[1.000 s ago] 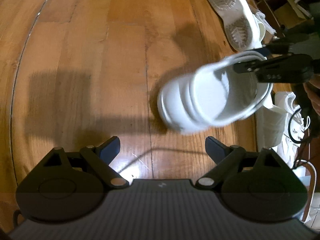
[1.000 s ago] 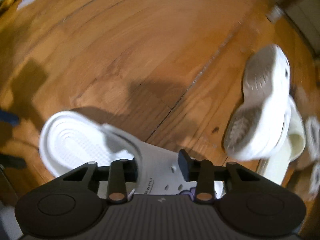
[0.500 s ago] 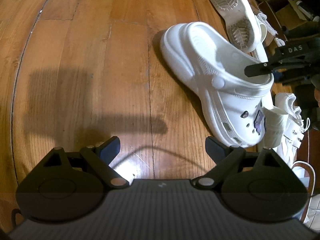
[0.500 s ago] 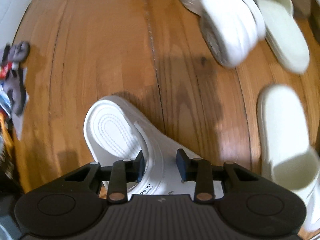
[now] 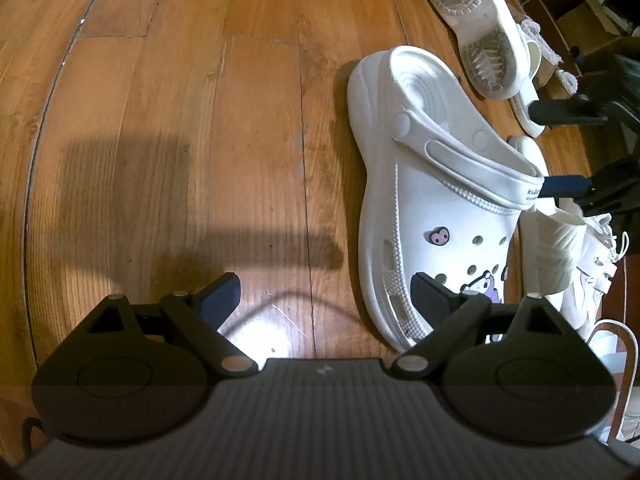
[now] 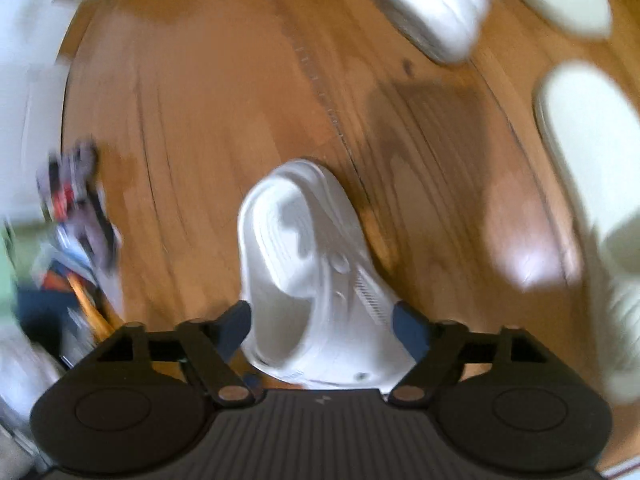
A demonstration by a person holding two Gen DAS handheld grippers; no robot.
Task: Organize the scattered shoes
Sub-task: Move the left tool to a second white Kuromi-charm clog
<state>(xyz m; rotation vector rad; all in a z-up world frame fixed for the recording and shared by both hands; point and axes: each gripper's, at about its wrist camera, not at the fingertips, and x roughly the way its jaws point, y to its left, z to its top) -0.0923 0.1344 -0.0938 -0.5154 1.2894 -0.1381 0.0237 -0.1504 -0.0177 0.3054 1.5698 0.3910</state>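
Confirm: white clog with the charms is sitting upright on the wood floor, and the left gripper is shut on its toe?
Not quite. The left gripper is open and holds nothing; only bare wood floor lies between its fingers, as the left wrist view shows. The white clog does sit upright on the floor, beside the gripper's right finger.

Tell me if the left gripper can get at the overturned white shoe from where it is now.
Probably not directly. The left gripper is open over bare floor, and the white clog lies between it and the overturned shoe.
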